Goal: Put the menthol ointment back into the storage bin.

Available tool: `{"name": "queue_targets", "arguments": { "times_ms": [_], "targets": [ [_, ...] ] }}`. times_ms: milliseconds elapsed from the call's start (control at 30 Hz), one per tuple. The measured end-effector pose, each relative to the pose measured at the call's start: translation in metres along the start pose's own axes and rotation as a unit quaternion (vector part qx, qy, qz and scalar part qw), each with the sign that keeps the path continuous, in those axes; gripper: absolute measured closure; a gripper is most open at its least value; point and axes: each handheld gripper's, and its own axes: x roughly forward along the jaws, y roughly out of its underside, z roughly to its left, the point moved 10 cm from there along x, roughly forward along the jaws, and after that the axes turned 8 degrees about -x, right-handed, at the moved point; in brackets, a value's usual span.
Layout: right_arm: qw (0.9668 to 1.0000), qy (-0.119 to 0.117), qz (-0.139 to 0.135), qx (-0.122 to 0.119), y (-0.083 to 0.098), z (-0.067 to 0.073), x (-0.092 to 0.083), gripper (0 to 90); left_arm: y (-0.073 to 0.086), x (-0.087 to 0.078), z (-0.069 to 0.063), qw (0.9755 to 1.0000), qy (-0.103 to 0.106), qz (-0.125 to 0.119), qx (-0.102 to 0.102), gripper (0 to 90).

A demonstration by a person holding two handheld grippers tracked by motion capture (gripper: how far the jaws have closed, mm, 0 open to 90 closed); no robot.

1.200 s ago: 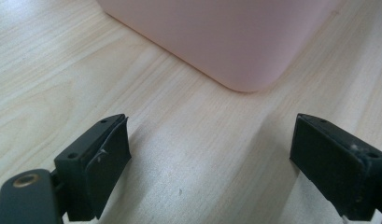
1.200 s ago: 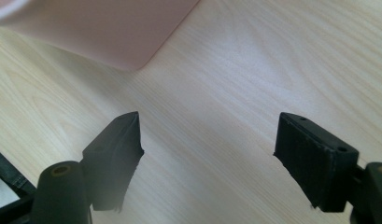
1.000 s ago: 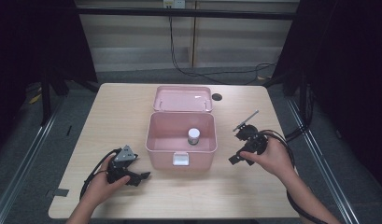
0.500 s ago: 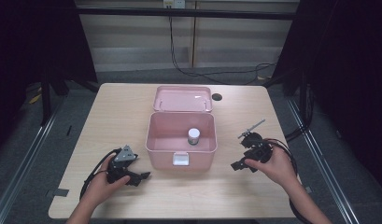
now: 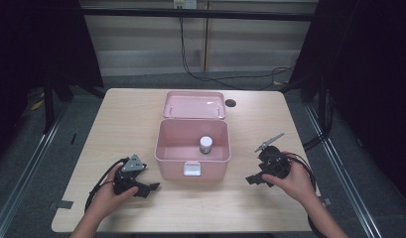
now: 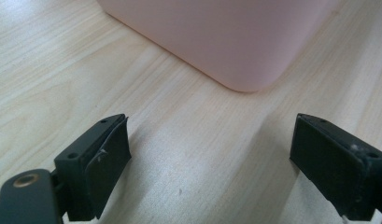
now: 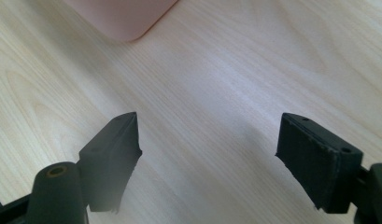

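High view: pink box between both grippers' spread fingers.

Even overhead light on table; dark surround; gripper views soft, faint shadows.

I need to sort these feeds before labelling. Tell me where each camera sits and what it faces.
High view: above the person's side, looking down on the table; both hands hold the left gripper and right gripper.
Left gripper view: rides that gripper, jaws apart, facing the pink box.
Right gripper view: likewise, jaws apart, box corner at top.
All share the box.
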Motion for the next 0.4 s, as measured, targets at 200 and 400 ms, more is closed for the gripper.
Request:
{"name": "queue_targets", "arguments": {
  "times_ms": [200,400],
  "targets": [
    [0.9998,0.002,-0.012,-0.015,0.004,-0.002,0.008,20.5,0.0,0.0,0.0,1.0,0.0,0.0,0.0,11.4],
    [0.9995,0.003,-0.012,-0.029,0.008,-0.002,0.018,20.5,0.0,0.0,0.0,1.0,0.0,0.0,0.0,11.4]
  ]
}}
